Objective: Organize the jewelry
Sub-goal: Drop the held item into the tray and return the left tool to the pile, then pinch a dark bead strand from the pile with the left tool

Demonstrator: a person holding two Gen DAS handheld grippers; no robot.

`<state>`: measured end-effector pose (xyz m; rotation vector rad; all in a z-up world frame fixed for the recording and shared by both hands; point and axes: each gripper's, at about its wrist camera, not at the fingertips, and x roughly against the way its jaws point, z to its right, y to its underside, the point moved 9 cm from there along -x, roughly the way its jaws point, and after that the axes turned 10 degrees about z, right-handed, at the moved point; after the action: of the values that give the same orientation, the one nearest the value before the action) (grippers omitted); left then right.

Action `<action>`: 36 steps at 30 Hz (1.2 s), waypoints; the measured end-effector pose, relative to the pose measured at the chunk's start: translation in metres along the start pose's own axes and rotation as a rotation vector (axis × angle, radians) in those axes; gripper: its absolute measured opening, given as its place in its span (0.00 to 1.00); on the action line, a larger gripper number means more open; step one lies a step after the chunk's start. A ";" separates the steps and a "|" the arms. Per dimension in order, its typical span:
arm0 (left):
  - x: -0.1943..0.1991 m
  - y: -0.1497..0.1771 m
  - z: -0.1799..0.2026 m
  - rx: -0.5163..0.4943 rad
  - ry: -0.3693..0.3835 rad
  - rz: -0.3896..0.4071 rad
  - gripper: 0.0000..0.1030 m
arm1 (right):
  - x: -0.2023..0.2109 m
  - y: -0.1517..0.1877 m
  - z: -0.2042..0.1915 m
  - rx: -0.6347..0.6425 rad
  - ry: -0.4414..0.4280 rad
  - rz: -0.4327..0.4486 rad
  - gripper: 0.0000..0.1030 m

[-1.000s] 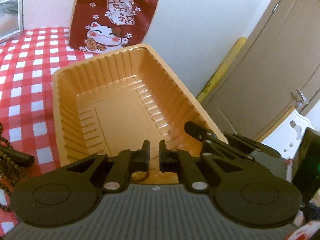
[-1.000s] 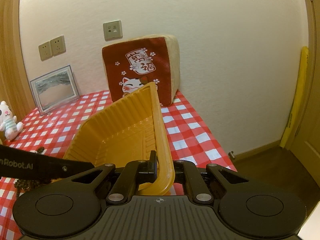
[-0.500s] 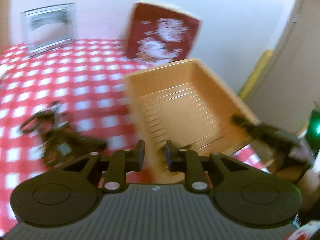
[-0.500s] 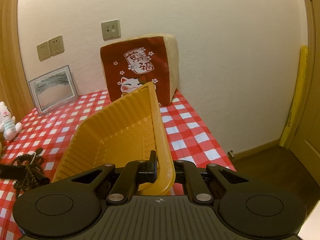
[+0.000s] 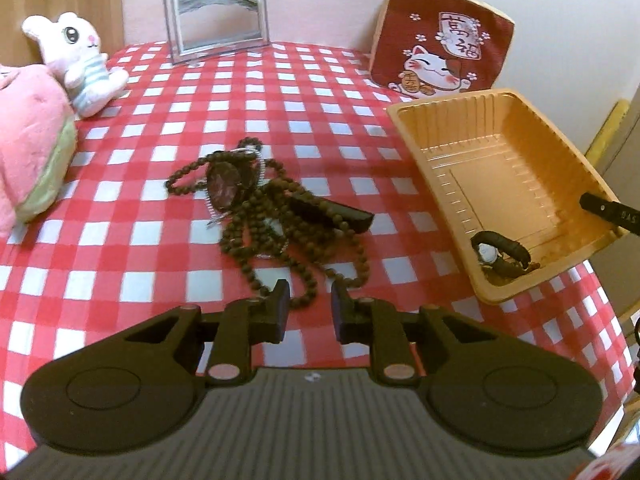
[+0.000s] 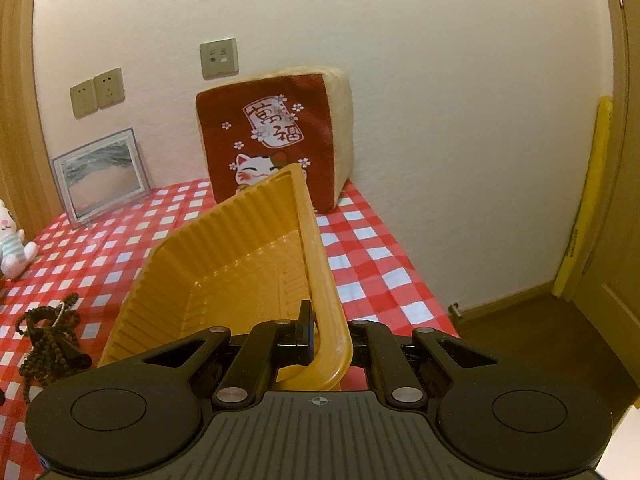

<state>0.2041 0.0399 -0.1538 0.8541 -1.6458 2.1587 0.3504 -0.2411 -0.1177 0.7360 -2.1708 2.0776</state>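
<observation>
Left gripper (image 5: 307,304) hovers over the red-checked bench (image 5: 168,264), fingers (image 5: 280,300) parted with nothing between them; the opening widened within the last second. Just beyond the fingertips lies a tangle of dark bead strands (image 5: 280,224) with a wristwatch (image 5: 228,184) on its far side and a flat black bar (image 5: 336,212) across it. Orange plastic tray (image 5: 448,184) sits tilted at the bench's right edge; a dark watch-like band (image 5: 502,246) lies in its near, low corner. Right gripper (image 6: 328,332) is clenched on the tray's near wall (image 6: 320,280), one finger inside, one outside. Plush rabbit (image 5: 78,60), picture frame (image 5: 216,12) and lucky-cat cushion (image 5: 440,52) line the back.
</observation>
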 end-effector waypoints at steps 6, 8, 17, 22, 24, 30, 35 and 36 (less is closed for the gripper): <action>-0.020 -0.008 0.016 0.007 0.030 0.017 0.21 | 0.003 -0.001 0.004 0.003 0.016 0.006 0.06; -0.026 -0.011 0.019 -0.004 0.032 0.016 0.26 | 0.003 -0.001 0.005 0.003 0.023 0.007 0.06; -0.065 -0.014 0.041 -0.039 0.045 -0.007 0.34 | 0.005 -0.001 0.010 -0.003 0.043 0.007 0.06; -0.087 -0.008 0.044 -0.049 0.027 -0.043 0.31 | 0.005 -0.001 0.010 -0.008 0.044 0.005 0.06; -0.093 -0.006 0.043 -0.045 0.013 -0.049 0.28 | 0.005 -0.001 0.010 -0.010 0.044 0.005 0.06; -0.101 -0.006 0.038 -0.062 -0.010 -0.048 0.07 | 0.004 -0.001 0.011 -0.013 0.045 0.003 0.06; -0.080 -0.015 0.028 -0.064 0.001 -0.023 0.06 | 0.004 -0.001 0.011 -0.012 0.045 0.004 0.06; -0.073 -0.019 0.027 -0.068 0.001 -0.011 0.06 | 0.004 -0.001 0.011 -0.014 0.044 0.004 0.06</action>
<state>0.2790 0.0290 -0.1799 0.8400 -1.6999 2.0830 0.3499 -0.2525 -0.1162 0.6783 -2.1632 2.0581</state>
